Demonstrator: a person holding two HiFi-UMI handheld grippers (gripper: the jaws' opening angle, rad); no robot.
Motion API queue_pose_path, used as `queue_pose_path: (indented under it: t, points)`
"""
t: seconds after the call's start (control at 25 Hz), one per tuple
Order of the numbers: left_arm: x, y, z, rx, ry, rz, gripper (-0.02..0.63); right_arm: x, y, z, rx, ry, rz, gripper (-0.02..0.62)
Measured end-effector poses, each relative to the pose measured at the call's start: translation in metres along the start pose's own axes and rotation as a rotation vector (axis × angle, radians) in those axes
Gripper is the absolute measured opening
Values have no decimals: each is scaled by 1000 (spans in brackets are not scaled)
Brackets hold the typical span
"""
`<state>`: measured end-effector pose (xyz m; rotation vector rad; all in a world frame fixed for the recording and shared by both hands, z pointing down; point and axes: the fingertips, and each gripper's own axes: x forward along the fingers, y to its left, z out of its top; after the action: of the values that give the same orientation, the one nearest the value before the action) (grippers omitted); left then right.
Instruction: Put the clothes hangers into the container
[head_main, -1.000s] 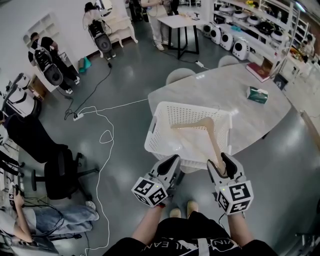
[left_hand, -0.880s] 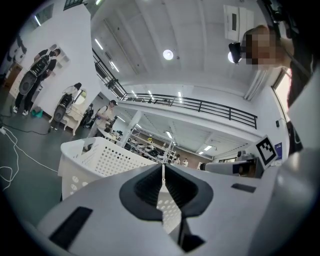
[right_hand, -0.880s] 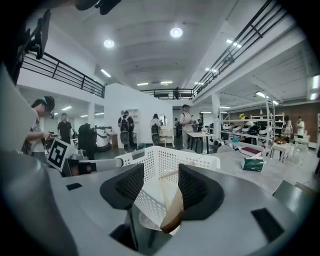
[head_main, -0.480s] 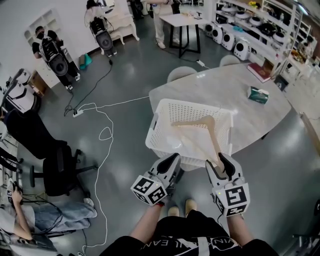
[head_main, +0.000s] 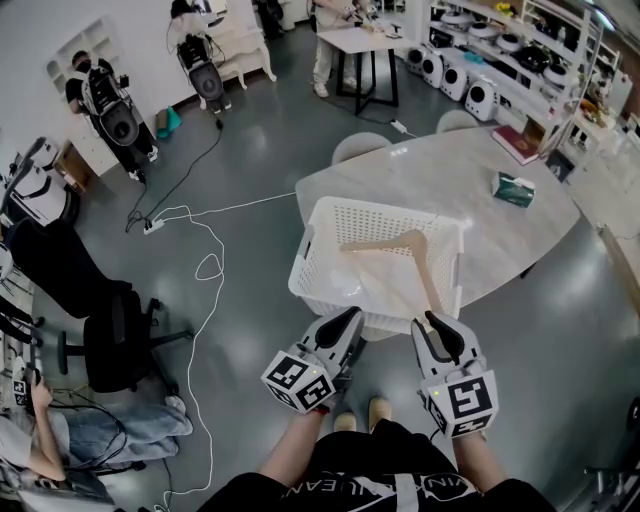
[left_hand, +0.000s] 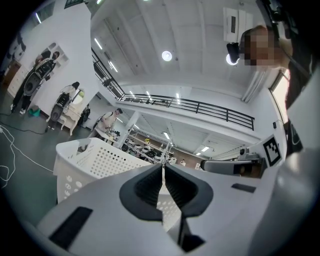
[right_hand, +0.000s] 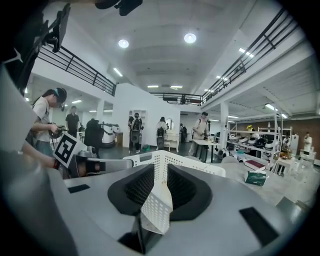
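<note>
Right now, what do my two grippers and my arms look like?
The left gripper and right gripper are alike: smooth light-grey shells, black ribbed pads lining the jaws, and a white cube with black square markers on each. The forearms are bare; the top is black with white lettering.

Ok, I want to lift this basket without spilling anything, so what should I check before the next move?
1. Right gripper on the white perforated plastic basket: ok, its jaws have just been closing and the wall sits between the pads.
2. Left gripper on the basket: ok, its jaws look pinched on the wall.
3. Wooden clothes hanger inside the basket: ok.
4. Basket fully supported by the grey oval table: cannot tell, the basket hides the near edge.
5. Green tissue box clear of the basket: ok, well apart.
</note>
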<state>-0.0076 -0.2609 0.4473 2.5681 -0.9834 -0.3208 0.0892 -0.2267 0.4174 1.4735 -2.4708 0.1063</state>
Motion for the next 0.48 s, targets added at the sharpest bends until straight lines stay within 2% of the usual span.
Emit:
queue_pose_path:
  t: [0.2,0.48]
  points:
    - [-1,-6,0,10,-4,-2,21,-1,5,2,24,-21,24,67]
    - [-1,-17,2,27,-9,-9,20,-3,12,6,33,-37,38,64]
